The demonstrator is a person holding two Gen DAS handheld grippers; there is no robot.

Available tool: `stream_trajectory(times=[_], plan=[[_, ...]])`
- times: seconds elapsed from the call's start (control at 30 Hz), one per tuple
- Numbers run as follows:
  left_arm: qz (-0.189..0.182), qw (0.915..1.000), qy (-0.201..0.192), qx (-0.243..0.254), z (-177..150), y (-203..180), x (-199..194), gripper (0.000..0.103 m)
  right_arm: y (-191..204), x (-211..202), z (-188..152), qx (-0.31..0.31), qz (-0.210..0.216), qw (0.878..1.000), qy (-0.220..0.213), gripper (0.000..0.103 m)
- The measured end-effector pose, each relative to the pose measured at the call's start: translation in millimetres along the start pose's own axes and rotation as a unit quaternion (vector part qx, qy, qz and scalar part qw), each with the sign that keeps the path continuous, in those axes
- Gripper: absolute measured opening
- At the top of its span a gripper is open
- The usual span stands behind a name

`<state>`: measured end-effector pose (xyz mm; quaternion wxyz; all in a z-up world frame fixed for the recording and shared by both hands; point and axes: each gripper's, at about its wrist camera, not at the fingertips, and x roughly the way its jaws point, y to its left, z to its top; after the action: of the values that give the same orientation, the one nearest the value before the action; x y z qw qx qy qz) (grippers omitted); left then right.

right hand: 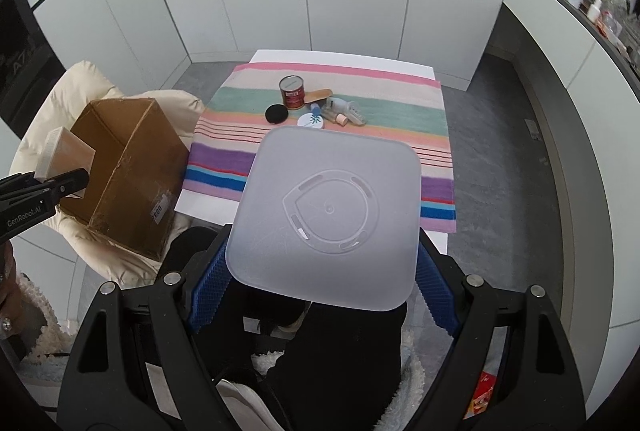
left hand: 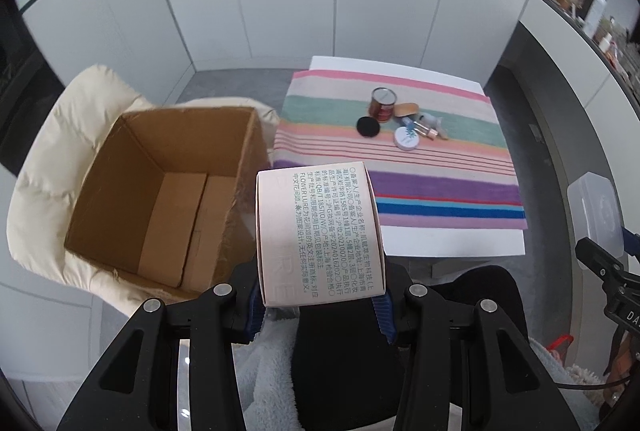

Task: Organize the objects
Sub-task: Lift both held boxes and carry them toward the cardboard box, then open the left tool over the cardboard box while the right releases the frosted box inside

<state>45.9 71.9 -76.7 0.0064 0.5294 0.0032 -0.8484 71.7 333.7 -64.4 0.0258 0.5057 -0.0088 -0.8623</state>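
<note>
The left gripper (left hand: 320, 295) is clamping a pink carton (left hand: 318, 231) beside the cardboard box (left hand: 160, 191); ideally it centres above the opening before releasing. The right gripper (right hand: 320, 287) is gripping a translucent plastic container (right hand: 328, 215), jaws wide.

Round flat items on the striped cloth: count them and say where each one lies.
2. The black disc lies left of the cluster, in front of the red can. The white round compact lies to its right, nearest the camera. Others may be hidden among the small bottles.
</note>
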Motion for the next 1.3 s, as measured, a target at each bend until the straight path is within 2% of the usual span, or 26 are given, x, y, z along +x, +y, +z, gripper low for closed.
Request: stream_trajectory(times=[0.2,0.37,0.63,0.8,1.03,1.17,1.3], plan=[[0.002,0.999,0.017,-0.042,-9.1,31.3,6.1,0.046,28.7,6.4,8.8,-0.034,0.018,0.999,-0.001,0.085],[0.017,0.9971,0.016,-0.072,-22.7,59.5,1.2,0.046,60.2,13.7,15.6,-0.067,0.04,0.997,0.0,0.085],[0.05,0.9885,0.014,-0.142,-50.2,124.6,-13.1,0.046,128.1,23.7,18.7,-0.134,0.085,0.987,0.006,0.085],[0.077,0.9778,0.015,-0.194,-76.2,167.6,-25.6,0.046,184.3,28.0,19.2,-0.184,0.117,0.976,0.013,0.085],[0.108,0.9624,0.024,-0.248,-112.3,211.7,-35.7,0.046,265.7,27.6,7.6,-0.271,0.163,0.949,0.015,0.085],[0.112,0.9592,0.026,-0.259,-118.0,224.8,-36.8,0.046,294.0,27.4,2.3,-0.296,0.179,0.938,0.022,0.085],[0.119,0.959,0.019,-0.256,-111.1,232.3,-35.3,0.046,310.6,29.8,2.7,-0.311,0.178,0.933,0.02,0.085]])
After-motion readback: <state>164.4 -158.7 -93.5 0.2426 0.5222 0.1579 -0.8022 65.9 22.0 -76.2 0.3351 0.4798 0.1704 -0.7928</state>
